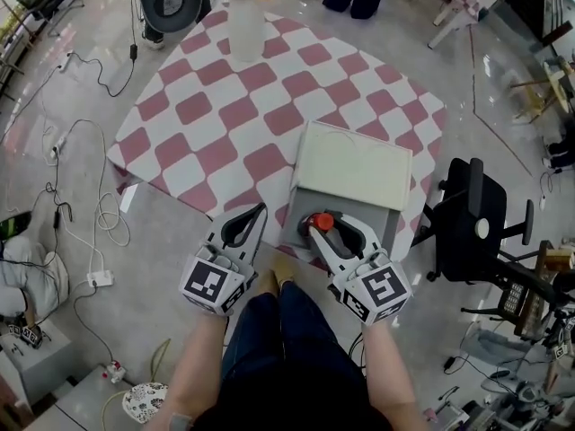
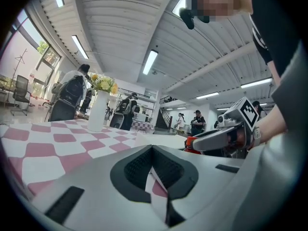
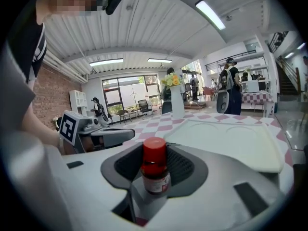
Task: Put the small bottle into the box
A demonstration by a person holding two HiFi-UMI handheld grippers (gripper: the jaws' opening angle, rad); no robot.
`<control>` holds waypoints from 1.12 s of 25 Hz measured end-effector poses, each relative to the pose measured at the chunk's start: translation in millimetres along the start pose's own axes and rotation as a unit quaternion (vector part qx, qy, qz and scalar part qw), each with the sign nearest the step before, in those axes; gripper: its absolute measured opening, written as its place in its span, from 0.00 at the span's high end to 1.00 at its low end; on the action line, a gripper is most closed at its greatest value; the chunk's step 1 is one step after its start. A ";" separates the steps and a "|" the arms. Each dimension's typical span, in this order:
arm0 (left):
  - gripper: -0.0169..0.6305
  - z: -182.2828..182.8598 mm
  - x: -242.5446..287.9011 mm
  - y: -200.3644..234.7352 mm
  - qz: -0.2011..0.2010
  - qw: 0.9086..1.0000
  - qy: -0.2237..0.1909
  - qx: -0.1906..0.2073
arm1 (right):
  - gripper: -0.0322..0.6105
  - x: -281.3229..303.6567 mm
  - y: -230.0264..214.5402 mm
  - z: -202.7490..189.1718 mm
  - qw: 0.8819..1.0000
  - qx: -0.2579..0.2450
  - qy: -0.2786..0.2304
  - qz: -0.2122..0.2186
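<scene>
**Bottle in the grip, box not yet filled**

The small bottle [image 3: 155,170], red-capped and upright, sat between the jaws of the right gripper [image 1: 325,232]. The jaws were closed against its sides and stood fairly wide apart around it. Seen from above, the bottle hung at the near edge of the box [image 1: 355,164], close against its grey front side and not inside it.

The box lay on the checked tablecloth [image 1: 207,106], just in front of the person. Its top was a pale, flat panel, and the right gripper view showed that panel running away beyond the bottle. No view showed an opening, so I could not tell whether that panel was a lid shut over the box.

The left gripper [image 1: 254,215] was beside the right one, at the table's near edge. Its jaws were together with nothing between them, and only tablecloth showed through the slit. It touched neither the box nor the bottle.

As I judged it, the pick-up was done and the bottle had been brought to the box. Getting it inside and letting go were left, and if the top was indeed shut, opening it came first, perhaps a job for the free left gripper.

A white vase [image 1: 244,30] of flowers stood at the far side of the table, well clear of all this.
</scene>
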State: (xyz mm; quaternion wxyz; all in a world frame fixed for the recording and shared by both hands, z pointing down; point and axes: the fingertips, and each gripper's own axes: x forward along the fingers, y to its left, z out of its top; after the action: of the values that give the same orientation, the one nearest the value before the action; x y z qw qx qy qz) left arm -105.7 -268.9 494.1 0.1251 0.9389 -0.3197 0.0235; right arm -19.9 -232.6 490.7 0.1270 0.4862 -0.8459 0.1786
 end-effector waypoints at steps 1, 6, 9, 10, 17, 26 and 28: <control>0.98 -1.4 0.2 0.1 0.001 1.000 0.001 -0.001 | 0.72 1.5 1.3 -1.4 1.000 -0.004 0.004 0.003; 0.98 -7.5 3.0 -1.5 0.001 1.000 0.003 -0.007 | 0.72 6.9 5.1 -7.7 1.000 -0.008 0.017 0.016; 0.98 -9.7 2.9 -1.8 0.004 1.000 0.007 -0.008 | 0.72 9.2 8.5 -10.7 0.999 -0.017 0.024 0.024; 0.98 -10.4 2.4 -1.5 0.006 1.000 0.008 -0.009 | 0.72 9.9 9.9 -11.4 0.999 -0.020 0.026 0.026; 0.98 -14.6 1.0 0.4 0.012 1.000 0.010 -0.014 | 0.72 15.1 15.9 -13.2 0.998 -0.029 0.030 0.046; 0.98 -19.4 -3.3 0.9 0.011 1.000 0.007 -0.015 | 0.72 18.1 24.4 -14.6 0.996 -0.047 0.036 0.064; 0.98 -20.2 -3.1 0.1 0.011 1.000 0.008 -0.015 | 0.72 18.5 25.1 -15.5 0.995 -0.056 0.038 0.068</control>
State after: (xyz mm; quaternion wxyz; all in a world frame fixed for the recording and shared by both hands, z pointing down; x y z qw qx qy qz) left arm -107.6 -262.1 513.3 0.1417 0.9331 -0.3295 0.0276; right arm -50.2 -228.8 507.4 0.1740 0.4129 -0.8800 0.1579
